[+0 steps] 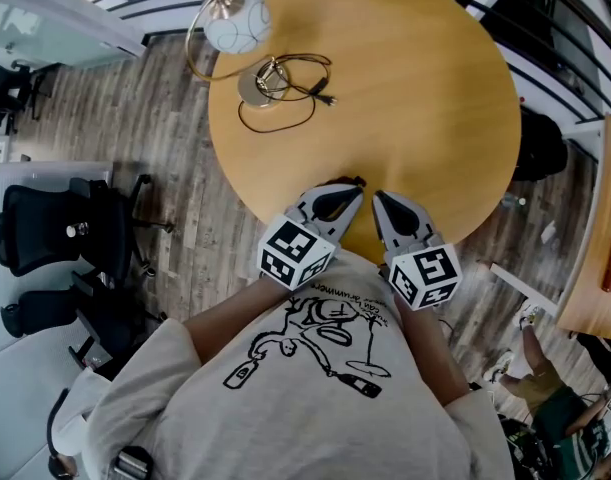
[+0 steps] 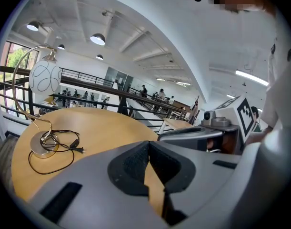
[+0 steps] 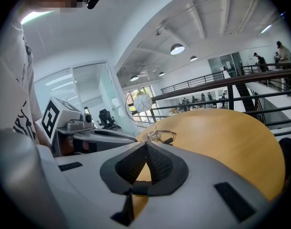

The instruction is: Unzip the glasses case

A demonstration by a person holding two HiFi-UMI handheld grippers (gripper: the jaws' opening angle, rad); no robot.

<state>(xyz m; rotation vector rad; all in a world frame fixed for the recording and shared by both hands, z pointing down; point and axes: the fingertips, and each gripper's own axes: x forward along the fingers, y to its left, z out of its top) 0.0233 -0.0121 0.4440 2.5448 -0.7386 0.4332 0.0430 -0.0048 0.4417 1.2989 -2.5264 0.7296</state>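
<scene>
Hovering at table (image 1: 415,98) edge, jaws together.

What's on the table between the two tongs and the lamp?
Only bare tabletop, as the head view shows, from the left tongs and right tongs to the lamp and its cord.

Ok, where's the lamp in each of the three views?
Head view: lamp at top left, by the table's far left edge.
Left gripper view: lamp at far left, its globe high over its base.
Right gripper view: lamp small, at the centre.
Shared landmark: the round table that the lamp stands on in all three.
</scene>
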